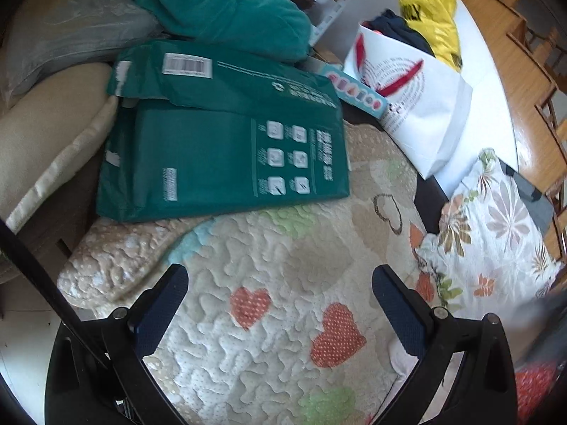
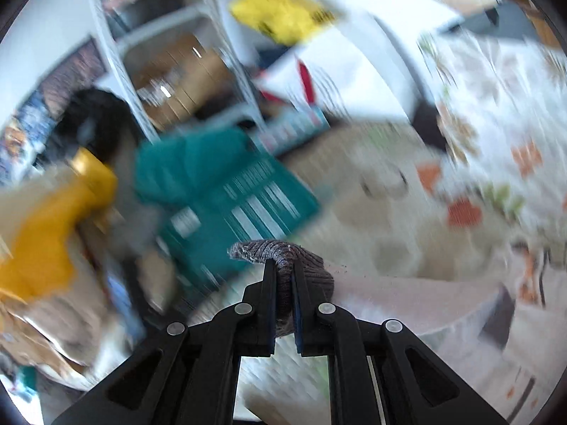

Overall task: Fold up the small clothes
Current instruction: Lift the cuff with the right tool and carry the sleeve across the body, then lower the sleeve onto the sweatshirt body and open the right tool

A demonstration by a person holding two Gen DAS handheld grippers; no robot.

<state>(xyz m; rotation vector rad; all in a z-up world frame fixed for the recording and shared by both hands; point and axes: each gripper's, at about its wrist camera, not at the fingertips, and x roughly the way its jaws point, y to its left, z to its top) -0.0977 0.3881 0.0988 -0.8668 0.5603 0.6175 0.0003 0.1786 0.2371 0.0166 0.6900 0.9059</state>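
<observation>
My left gripper point(image 1: 280, 283) is open and empty, hovering over a quilted mat point(image 1: 269, 336) with heart patterns. A bit of white cloth point(image 1: 402, 356) shows beside its right finger. My right gripper point(image 2: 283, 265) is shut on a grey knitted garment point(image 2: 283, 253), which bunches above the fingertips and trails off to the right as a pale pink cloth point(image 2: 407, 294). The right wrist view is heavily motion-blurred.
A green plastic package point(image 1: 226, 134) lies on the mat's far side, with a teal plush item point(image 1: 226, 7) behind it. A white paper bag point(image 1: 418, 106), a yellow bag point(image 1: 428, 10) and a floral cushion point(image 1: 496, 226) sit to the right. Beige cushions point(image 1: 46, 134) lie left.
</observation>
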